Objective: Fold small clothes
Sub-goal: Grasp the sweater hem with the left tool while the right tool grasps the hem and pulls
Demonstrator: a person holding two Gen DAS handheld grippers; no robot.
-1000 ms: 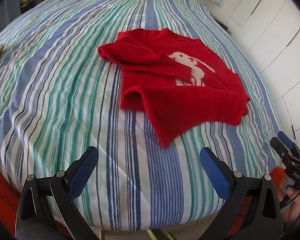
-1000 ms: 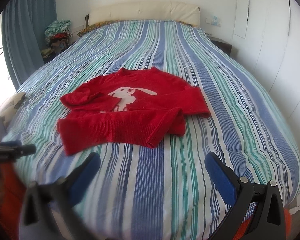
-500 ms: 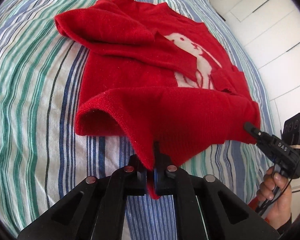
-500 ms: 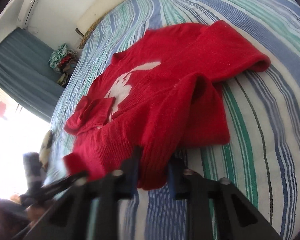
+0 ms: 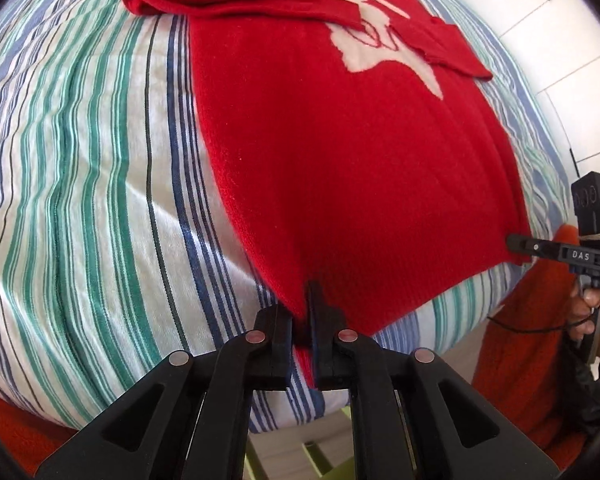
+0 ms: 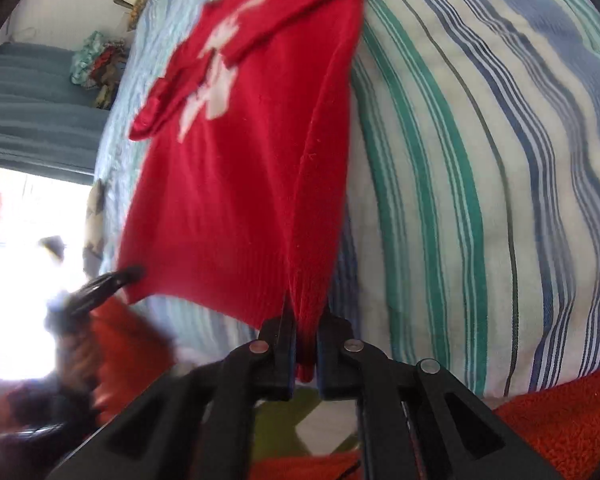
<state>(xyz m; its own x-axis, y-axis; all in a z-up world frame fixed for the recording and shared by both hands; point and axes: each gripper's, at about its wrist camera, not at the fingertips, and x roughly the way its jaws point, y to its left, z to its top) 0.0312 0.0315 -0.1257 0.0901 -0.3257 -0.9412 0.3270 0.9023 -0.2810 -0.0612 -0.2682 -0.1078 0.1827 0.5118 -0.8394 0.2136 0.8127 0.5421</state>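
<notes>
- Left tool [image 5: 309,334] and right tool [image 6: 305,346]: both clamped tight on hem corners of red knit sweater [image 5: 340,152].
- Stretched ahead over striped bed [image 5: 80,160].
- Soft, light, stretchy; best gripped at corners.

**Striped bed with one red sweater on it**

In front of me is a bed [image 5: 80,168] covered in a sheet striped white, green and blue. A red sweater [image 5: 340,152] with a white animal figure lies directly on it, both sleeves folded across its chest. Its hem reaches the near edge of the mattress, where the sheet curves down.
</notes>
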